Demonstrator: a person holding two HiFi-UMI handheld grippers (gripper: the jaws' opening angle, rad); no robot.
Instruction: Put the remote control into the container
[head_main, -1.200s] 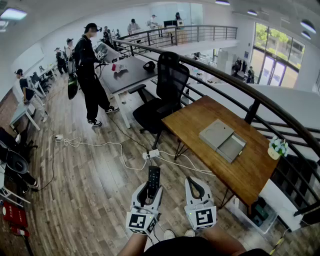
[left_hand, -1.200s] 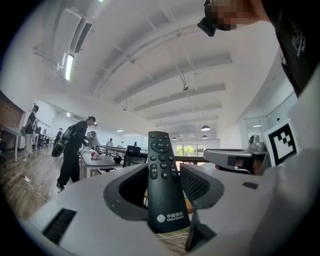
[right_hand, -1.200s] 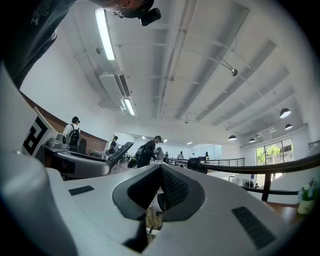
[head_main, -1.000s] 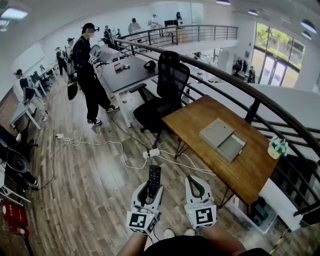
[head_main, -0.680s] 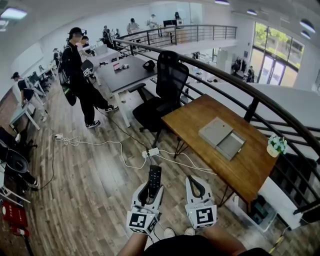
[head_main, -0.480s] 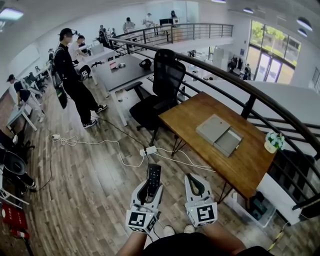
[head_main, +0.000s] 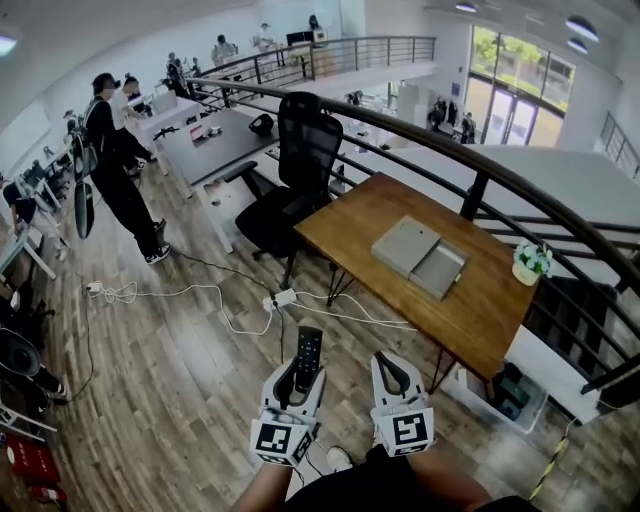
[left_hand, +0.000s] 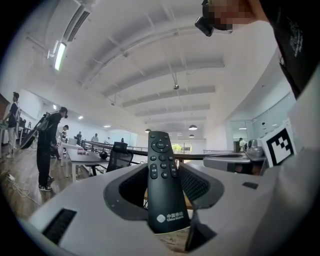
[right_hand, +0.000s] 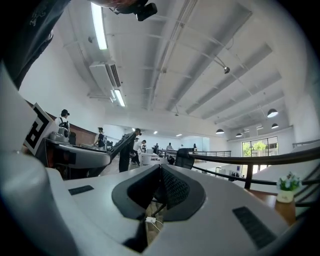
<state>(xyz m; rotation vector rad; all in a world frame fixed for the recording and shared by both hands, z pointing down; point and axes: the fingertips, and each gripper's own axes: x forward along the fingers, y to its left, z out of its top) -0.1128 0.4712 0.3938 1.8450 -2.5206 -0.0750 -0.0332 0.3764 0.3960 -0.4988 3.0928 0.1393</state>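
Observation:
A black remote control (head_main: 307, 352) stands upright between the jaws of my left gripper (head_main: 298, 378), which is shut on its lower part. In the left gripper view the remote (left_hand: 161, 170) points forward with its buttons facing the camera, and both pads press its sides. My right gripper (head_main: 388, 362) hangs beside it, low in the head view, shut with nothing in it (right_hand: 161, 176). The container (head_main: 439, 270) is a shallow grey tray on the wooden table (head_main: 470, 320), with its flat grey lid (head_main: 402, 243) next to it. Both grippers are over the floor, short of the table.
A black office chair (head_main: 296, 165) stands at the table's far end. A white power strip (head_main: 277, 298) and cables lie on the wood floor ahead. A dark railing (head_main: 480, 180) runs behind the table. A potted plant (head_main: 530, 262) sits at its right edge. People (head_main: 108, 150) stand far left.
The table and container have slid left and a little nearer in the head view. The person in black has walked further left. Both grippers keep their pose, the remote still held.

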